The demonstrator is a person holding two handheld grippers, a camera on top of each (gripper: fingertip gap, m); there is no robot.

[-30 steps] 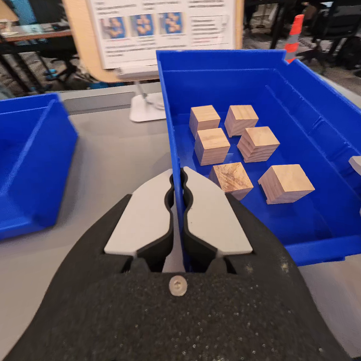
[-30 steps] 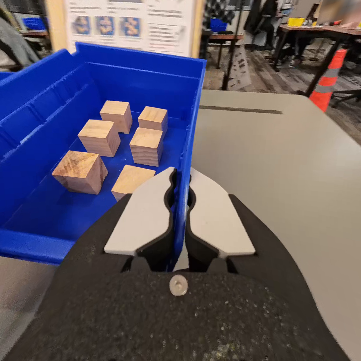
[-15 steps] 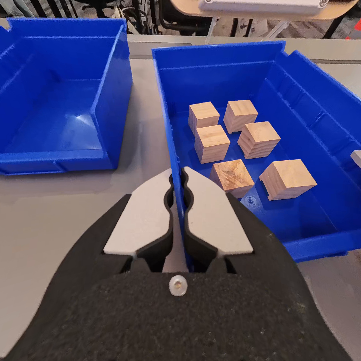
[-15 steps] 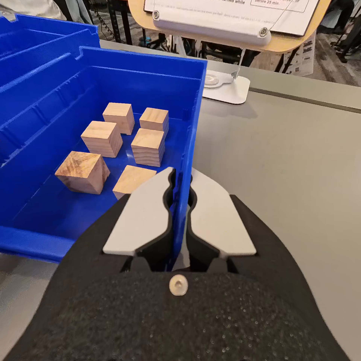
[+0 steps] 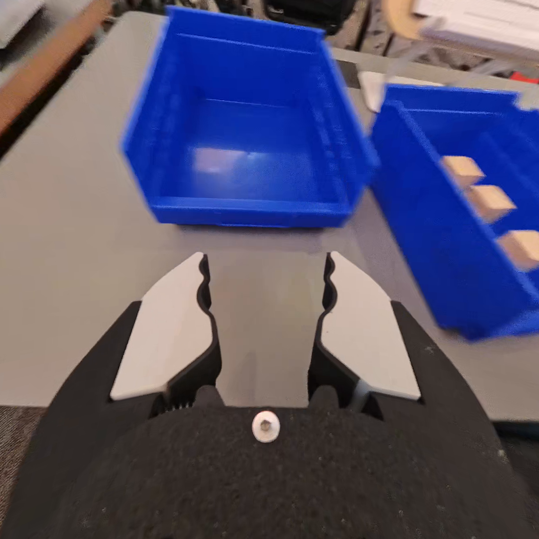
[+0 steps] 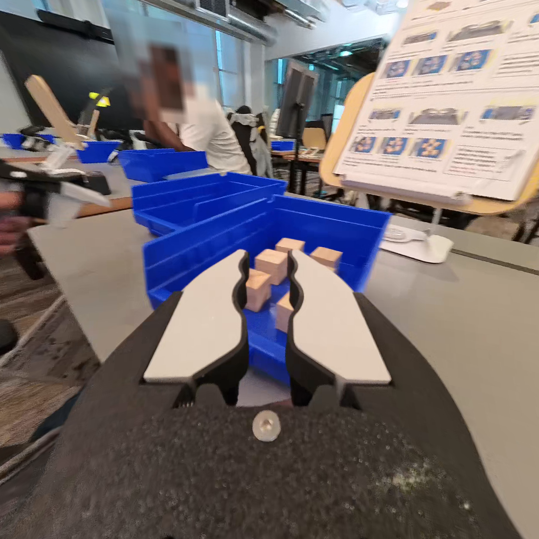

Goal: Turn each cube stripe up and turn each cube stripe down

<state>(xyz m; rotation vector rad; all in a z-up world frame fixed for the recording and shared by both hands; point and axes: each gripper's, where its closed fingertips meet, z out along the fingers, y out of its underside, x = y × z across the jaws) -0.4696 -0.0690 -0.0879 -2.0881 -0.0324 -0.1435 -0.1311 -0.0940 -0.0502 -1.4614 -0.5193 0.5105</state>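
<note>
The setting is an open-plan lab or workshop floor arranged as several work stations. Indicators in the right wrist view: grey tables [image 6: 437, 306] carrying identical blue plastic bins [image 6: 204, 256], an illustrated instruction sheet [image 6: 455, 96] clipped to a tilted wooden board on a white stand [image 6: 420, 242], further tables with more bins behind, and a person in a white shirt [image 6: 210, 137] at one of them. Exposed ceiling ducting [image 6: 233, 11], a large dark wall screen [image 6: 58, 58] and office chairs [image 6: 248, 131] complete the room.
</note>
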